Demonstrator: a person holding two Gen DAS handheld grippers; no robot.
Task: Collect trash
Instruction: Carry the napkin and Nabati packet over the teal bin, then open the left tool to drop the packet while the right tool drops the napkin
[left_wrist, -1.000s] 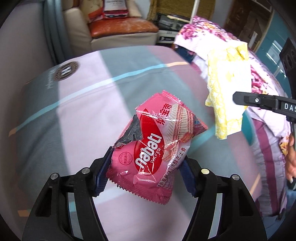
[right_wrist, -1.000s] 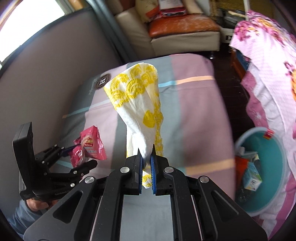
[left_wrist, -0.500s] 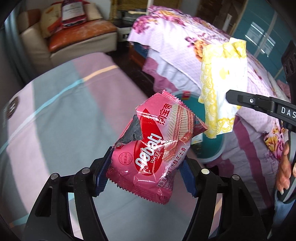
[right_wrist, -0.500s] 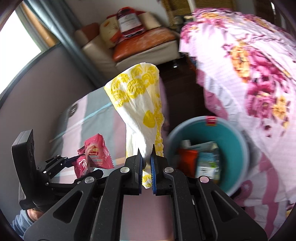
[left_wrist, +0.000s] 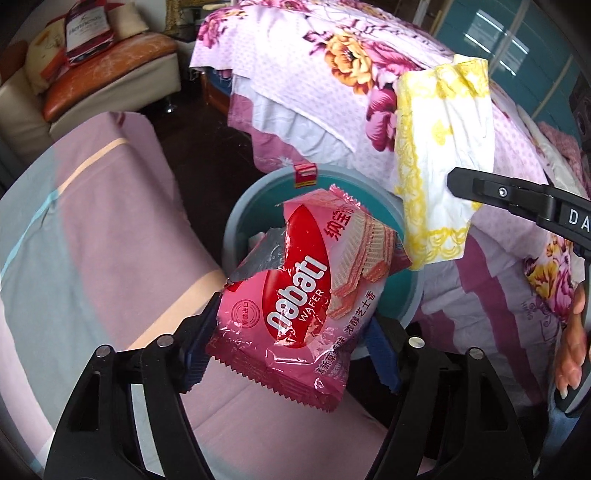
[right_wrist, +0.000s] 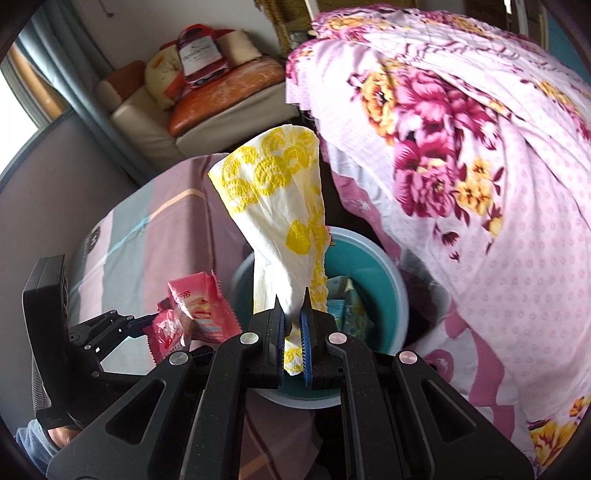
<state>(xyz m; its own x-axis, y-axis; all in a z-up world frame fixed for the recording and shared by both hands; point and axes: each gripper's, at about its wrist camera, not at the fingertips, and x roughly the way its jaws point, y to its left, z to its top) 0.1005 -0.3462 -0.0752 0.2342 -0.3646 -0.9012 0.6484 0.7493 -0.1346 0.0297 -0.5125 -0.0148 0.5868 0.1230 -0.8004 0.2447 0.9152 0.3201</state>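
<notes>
Left wrist view, from left to right: my left gripper (left_wrist: 291, 343) is clamped on the pink wafer wrapper (left_wrist: 310, 295), held above the teal bin (left_wrist: 236, 221); beside it, my right gripper (right_wrist: 293, 328) pinches the yellow-patterned napkin (right_wrist: 284, 221) upright over the same bin, which already holds trash, next to the floral bedspread (right_wrist: 461, 166).
</notes>
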